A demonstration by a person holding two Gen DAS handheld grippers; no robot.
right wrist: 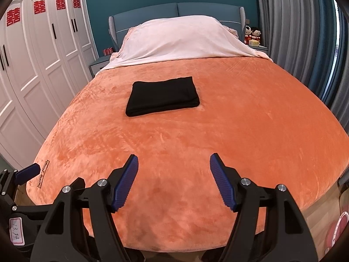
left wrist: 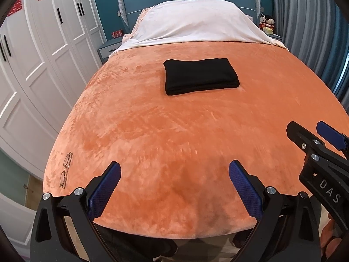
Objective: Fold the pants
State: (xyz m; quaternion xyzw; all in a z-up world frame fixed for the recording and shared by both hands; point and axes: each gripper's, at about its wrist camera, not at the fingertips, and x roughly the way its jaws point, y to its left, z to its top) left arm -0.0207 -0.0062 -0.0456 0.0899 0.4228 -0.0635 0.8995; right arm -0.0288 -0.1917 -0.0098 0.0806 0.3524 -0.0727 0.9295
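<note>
Black pants (left wrist: pixel 199 76) lie folded into a compact rectangle in the middle of the orange bed cover (left wrist: pixel 174 135); they also show in the right wrist view (right wrist: pixel 163 96). My left gripper (left wrist: pixel 174 171) is open and empty above the foot of the bed, well short of the pants. My right gripper (right wrist: pixel 174 161) is open and empty too, beside the left one. The right gripper shows at the right edge of the left wrist view (left wrist: pixel 309 133). One blue finger of the left gripper (right wrist: pixel 28 171) shows at the left edge of the right wrist view.
A pair of glasses (left wrist: pixel 65 170) lies near the bed's front left corner, also in the right wrist view (right wrist: pixel 43 172). A white pillow cover (left wrist: pixel 196 21) is at the head. White wardrobes (left wrist: pixel 43 54) stand left, grey curtains (left wrist: pixel 305 32) right.
</note>
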